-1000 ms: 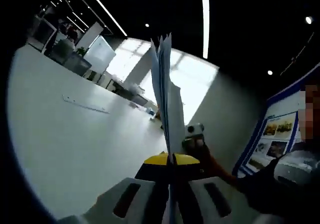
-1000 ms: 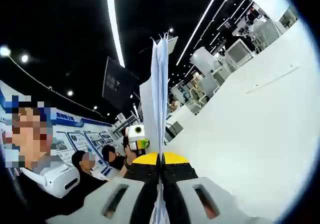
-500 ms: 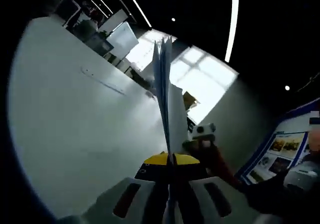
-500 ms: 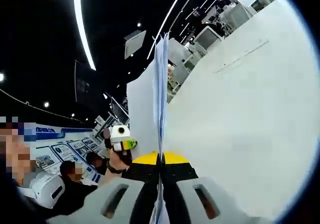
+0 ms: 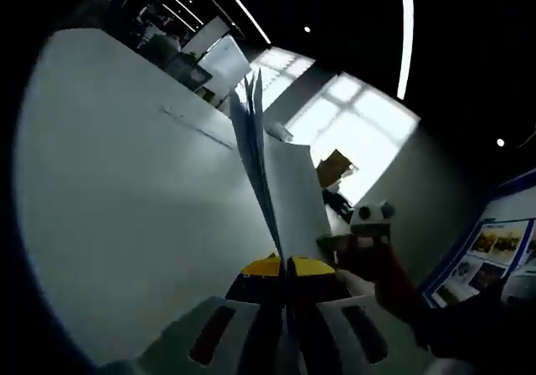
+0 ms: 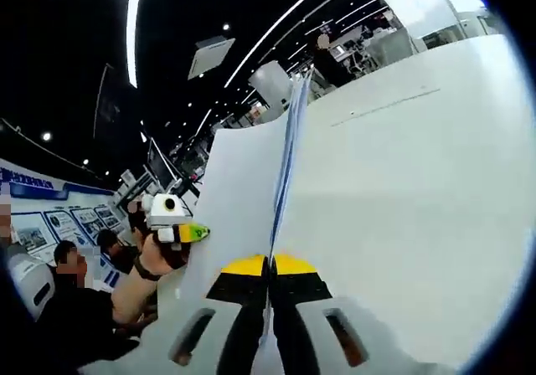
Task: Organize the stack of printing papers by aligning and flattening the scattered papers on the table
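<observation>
Left gripper (image 5: 287, 268) and right gripper (image 6: 270, 266) both clamped shut on opposite ends of the paper stack (image 6: 251, 199); stack held on edge above the white table (image 6: 402, 191), probably for squaring sheet edges against the surface; gripping hand (image 6: 155, 254) opposite, forearm level, jaws pointed inward along the sheets.

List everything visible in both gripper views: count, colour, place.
Stack of white printing papers: one, white, held edge-on between both grippers, above the table.
White table: one, white, beneath the papers.
Blue wall posters: several, blue with pictures, far wall.
Ceiling light strips: several, white, overhead.
Bystanders: a few, dark clothes, by the posters.
Left gripper: one, yellow-tipped, shut on the stack.
Right gripper: one, yellow-tipped, shut on the stack.
</observation>
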{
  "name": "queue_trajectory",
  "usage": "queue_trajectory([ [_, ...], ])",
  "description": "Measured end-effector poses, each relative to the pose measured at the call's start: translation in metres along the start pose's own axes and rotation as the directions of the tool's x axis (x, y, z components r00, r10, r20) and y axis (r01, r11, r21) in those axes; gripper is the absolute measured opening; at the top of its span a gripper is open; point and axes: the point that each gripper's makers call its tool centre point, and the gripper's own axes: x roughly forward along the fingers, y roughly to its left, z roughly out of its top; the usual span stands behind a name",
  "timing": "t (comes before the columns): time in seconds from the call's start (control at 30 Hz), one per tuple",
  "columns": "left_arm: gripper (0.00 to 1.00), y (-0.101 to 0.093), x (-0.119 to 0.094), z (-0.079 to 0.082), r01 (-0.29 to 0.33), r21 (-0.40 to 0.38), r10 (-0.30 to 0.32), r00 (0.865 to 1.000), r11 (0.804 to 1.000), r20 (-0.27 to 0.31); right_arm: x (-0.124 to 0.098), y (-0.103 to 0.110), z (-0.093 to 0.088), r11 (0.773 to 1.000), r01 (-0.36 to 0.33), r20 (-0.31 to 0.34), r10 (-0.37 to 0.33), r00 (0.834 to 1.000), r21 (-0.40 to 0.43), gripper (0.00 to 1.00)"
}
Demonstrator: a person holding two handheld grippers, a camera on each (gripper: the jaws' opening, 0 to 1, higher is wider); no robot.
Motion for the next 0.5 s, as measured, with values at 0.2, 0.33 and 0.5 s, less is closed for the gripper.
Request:
queue_trajectory([
  [0.2, 0.06, 0.007, 0.003, 0.000, -0.035, 0.041, 0.035, 0.999, 0.999, -0.009, 0.003, -0.007, -0.002, 1.000, 0.021, 0.000, -0.021, 1.000, -0.020, 0.00],
  [0.33, 0.06, 0.013, 0.003, -0.001, -0.055, 0.061, 0.056, 0.998, 0.997, -0.019, 0.004, -0.011, -0.005, 0.998, 0.045, -0.008, -0.046, 0.999, -0.045, 0.00],
  [0.5, 0.07, 0.018, 0.005, -0.003, -0.083, 0.077, 0.085, 0.996, 0.994, -0.028, 0.005, -0.015, -0.005, 0.997, 0.059, 0.007, -0.058, 0.998, -0.043, 0.00],
])
